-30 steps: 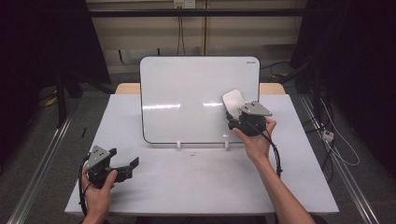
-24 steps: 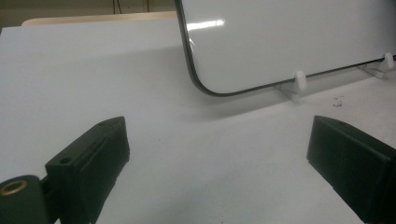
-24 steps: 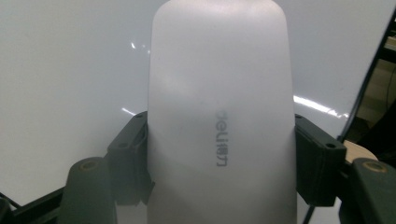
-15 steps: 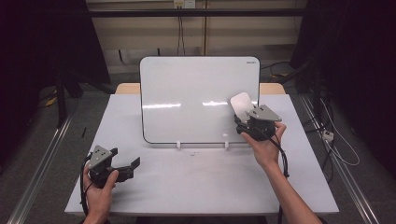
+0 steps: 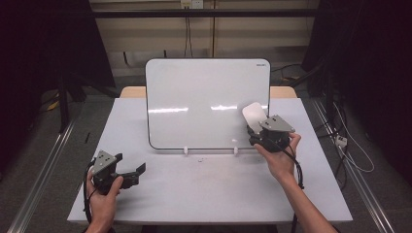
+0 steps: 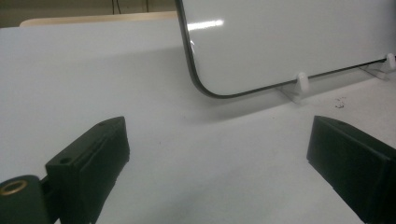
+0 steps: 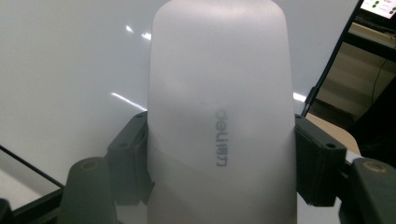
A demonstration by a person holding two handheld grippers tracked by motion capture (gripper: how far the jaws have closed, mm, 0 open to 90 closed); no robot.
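A white whiteboard [image 5: 204, 102] stands upright on small white feet at the middle of the white table [image 5: 214, 194]. My right gripper [image 5: 256, 128] is shut on a white eraser [image 5: 254, 115], which is held in front of the board's lower right corner. In the right gripper view the eraser [image 7: 219, 116], with grey lettering, sits clamped between both black jaws, the whiteboard [image 7: 70, 70] close behind it. My left gripper [image 5: 138, 171] rests open near the table's front left with nothing between its jaws. The left gripper view faces the whiteboard's [image 6: 289, 42] lower left corner.
Two white feet [image 5: 185, 150] hold the board's bottom edge. A few dark specks [image 5: 201, 158] lie on the table in front of it. Cables [image 5: 350, 145] trail on the floor to the right, and metal rails run along both sides.
My right gripper has carried the eraser to the right and slightly down along the board's lower right area. The left gripper has stayed where it was.
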